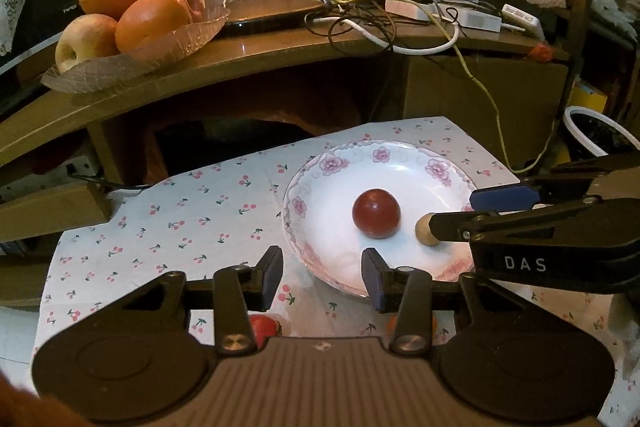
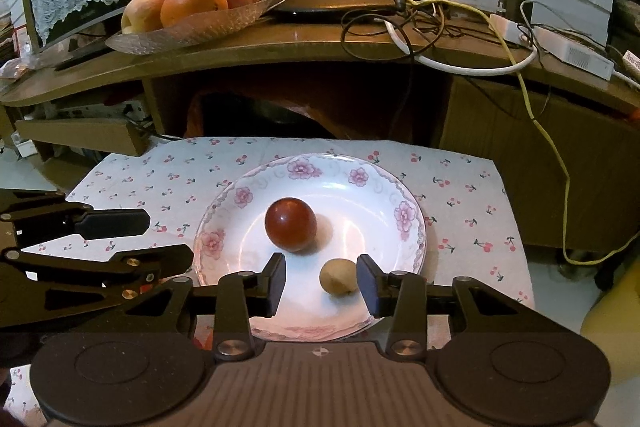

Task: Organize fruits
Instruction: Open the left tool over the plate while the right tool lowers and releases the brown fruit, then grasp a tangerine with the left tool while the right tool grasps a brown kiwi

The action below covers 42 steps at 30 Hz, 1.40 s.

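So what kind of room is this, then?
Probably a lived-in home room: a fruit dish and tangled cables on a wooden shelf, a floral plate on a cherry-print cloth.

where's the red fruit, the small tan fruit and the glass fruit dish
red fruit [image 2: 291,224], right wrist view, middle of its front.
small tan fruit [image 2: 338,275], right wrist view, its centre.
glass fruit dish [image 2: 224,23], right wrist view, bare front rim.

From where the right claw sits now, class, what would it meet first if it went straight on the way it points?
Most likely the small tan fruit on the flowered plate: it lies just ahead of the right claw, between its open fingers. The dark red fruit sits farther on and left. Depth is hard to judge.
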### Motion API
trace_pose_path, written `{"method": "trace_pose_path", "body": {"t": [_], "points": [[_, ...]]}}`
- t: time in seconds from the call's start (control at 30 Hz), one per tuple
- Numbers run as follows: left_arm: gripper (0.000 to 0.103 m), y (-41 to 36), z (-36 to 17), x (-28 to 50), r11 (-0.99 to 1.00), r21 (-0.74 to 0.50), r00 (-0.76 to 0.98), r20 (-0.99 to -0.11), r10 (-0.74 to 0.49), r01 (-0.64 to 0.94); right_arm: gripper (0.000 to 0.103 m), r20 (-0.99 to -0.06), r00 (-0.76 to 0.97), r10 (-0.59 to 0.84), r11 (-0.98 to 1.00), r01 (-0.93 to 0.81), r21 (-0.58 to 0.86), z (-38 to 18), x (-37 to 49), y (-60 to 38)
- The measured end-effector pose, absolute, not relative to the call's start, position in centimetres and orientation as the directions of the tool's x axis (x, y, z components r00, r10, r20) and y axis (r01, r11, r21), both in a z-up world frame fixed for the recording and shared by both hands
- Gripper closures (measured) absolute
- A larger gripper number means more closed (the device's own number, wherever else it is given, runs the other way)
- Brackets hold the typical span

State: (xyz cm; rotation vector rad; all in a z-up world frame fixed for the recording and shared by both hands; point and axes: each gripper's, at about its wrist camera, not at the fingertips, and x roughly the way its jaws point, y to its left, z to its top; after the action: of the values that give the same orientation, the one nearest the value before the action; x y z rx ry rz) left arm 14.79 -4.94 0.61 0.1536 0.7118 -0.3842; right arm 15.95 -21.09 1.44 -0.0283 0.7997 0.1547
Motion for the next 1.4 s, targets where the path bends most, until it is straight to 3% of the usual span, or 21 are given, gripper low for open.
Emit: {"method": "trace_pose_path", "body": {"t": [0.8,1.4], "points": [[0.053,-0.3,-0.9,9.1,0.912,0.06,0.649,-0.722,-0.24,0.405,0.059,-0.738,0.643,0.203,0.964,-0.264,0.035,1.5,11.4,-18.8],[0.053,2.8,-1.4,8.9,0.905,0.053,0.629,-0.736,-0.25,0.422,0.059,-0.787,0.497,0.364,0.887,-0.443,0.131,-1.4,10.4,-14.0]]}}
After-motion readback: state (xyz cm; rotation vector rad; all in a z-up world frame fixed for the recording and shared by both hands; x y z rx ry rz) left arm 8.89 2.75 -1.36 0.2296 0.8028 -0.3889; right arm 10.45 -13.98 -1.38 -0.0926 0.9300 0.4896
